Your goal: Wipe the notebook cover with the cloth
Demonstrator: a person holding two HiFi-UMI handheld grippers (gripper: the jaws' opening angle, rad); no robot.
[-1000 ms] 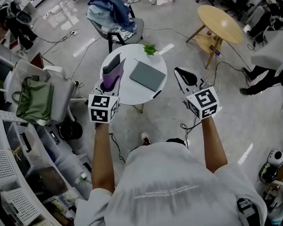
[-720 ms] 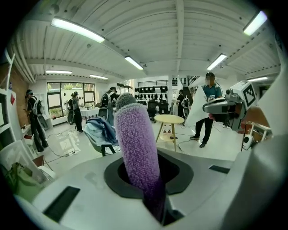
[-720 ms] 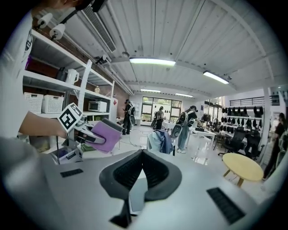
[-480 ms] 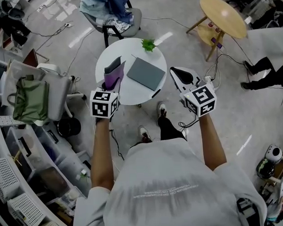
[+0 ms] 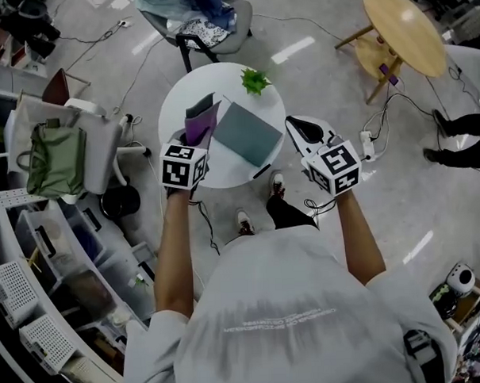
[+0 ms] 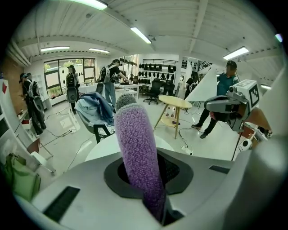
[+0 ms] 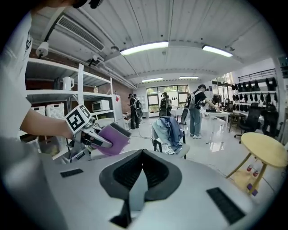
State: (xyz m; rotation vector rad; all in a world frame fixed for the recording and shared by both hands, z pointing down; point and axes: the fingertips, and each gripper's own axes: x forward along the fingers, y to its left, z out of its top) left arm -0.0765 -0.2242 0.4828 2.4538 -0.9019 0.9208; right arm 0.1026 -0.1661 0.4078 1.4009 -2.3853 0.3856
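Note:
In the head view a grey notebook [image 5: 245, 133] lies closed on the round white table [image 5: 179, 110]. My left gripper [image 5: 196, 133] is shut on a fuzzy purple cloth [image 5: 200, 123], which hangs over the table's left part just left of the notebook. In the left gripper view the cloth [image 6: 135, 143] stands up out of the shut jaws. My right gripper [image 5: 297, 125] hovers off the table's right edge, jaws shut on nothing; in its own view the right gripper [image 7: 143, 155] has its pads meeting, and the cloth [image 7: 112, 139] shows at the left.
A small green plant [image 5: 255, 81] sits at the table's far edge, and a dark pen [image 5: 262, 171] at its near right edge. Behind stand a chair piled with clothes [image 5: 209, 21] and a wooden side table [image 5: 404, 29]. A chair with a green bag [image 5: 56, 159] and shelves are left. Cables cross the floor.
The person has stepped closer to the table. Both grippers moved forward; the cloth now hangs over the table beside the notebook, and the right gripper is at the table's edge.

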